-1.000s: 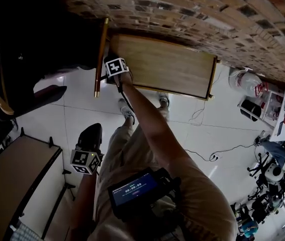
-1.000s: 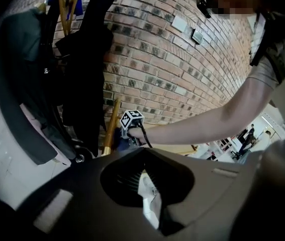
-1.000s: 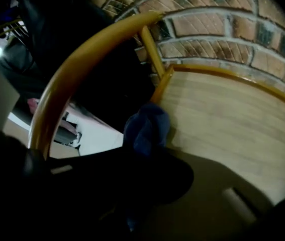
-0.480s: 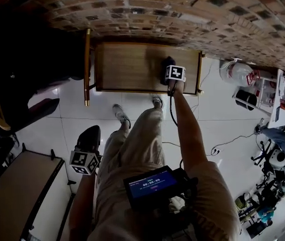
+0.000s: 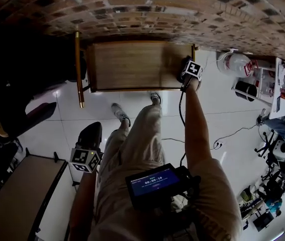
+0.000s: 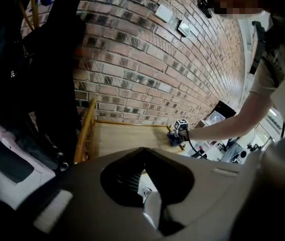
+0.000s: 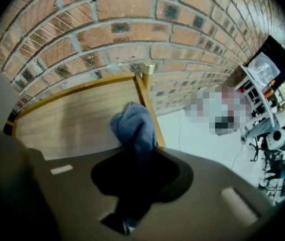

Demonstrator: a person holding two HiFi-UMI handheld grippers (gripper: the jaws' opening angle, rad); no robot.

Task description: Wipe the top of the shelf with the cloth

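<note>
Nearest the camera, the left claw (image 5: 89, 138) hung low beside the person's leg, well apart from the work; in its own view its jaws looked slightly spread with nothing between them. Farther out, the person's right arm (image 5: 191, 119) reached forward to the right claw (image 5: 186, 73), whose jaws were pinched on a bunched blue cloth (image 7: 134, 127). The cloth rested on the wooden top of the shelf (image 5: 132, 64) at its right end, touching the raised edge rail (image 7: 150, 110) and short of the corner post (image 7: 149, 68). Beyond the shelf stood a brick wall (image 5: 157, 9), which the shelf's far side met. The step in hand seemed to be a wiping pass that had reached the right edge of the top. The next move probably called for keeping the cloth pressed flat and drawing it leftward along a fresh strip, without letting it slip over the rail.
</note>
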